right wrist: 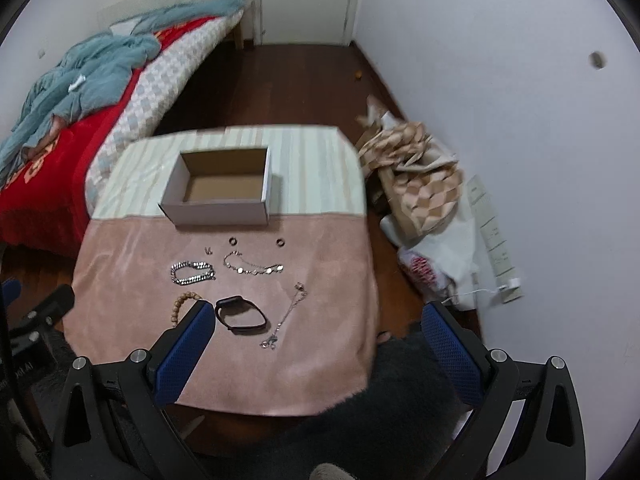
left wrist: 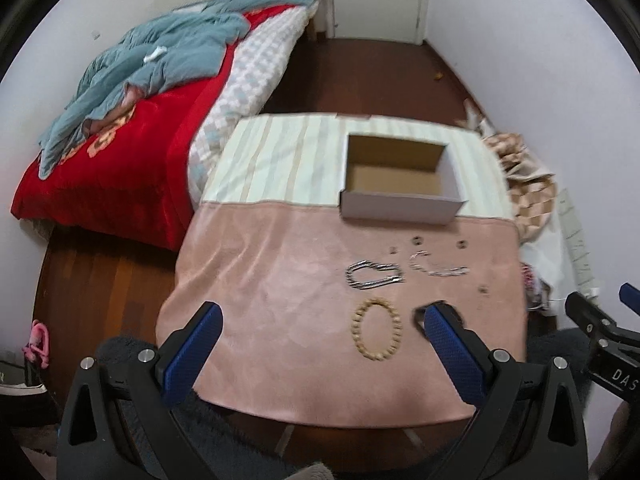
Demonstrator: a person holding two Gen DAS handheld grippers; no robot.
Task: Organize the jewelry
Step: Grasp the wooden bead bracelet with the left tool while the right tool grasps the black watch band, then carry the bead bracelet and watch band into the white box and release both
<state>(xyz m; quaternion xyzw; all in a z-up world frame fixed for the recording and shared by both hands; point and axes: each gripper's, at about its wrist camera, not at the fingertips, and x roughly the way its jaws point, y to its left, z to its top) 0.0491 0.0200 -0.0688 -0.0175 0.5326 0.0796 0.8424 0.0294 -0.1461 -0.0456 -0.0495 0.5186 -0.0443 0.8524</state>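
Note:
An open, empty cardboard box stands at the back of a table covered by a pink cloth. In front of it lie two small rings, a silver chain bracelet, a coin-link bracelet, a wooden bead bracelet, a black band and a thin chain. My left gripper is open and empty above the cloth's front. My right gripper is open and empty, above the front right.
A bed with a red blanket and blue-grey cover stands left of the table. Bags and checked fabric lie on the wooden floor at the right wall. A white door is at the back.

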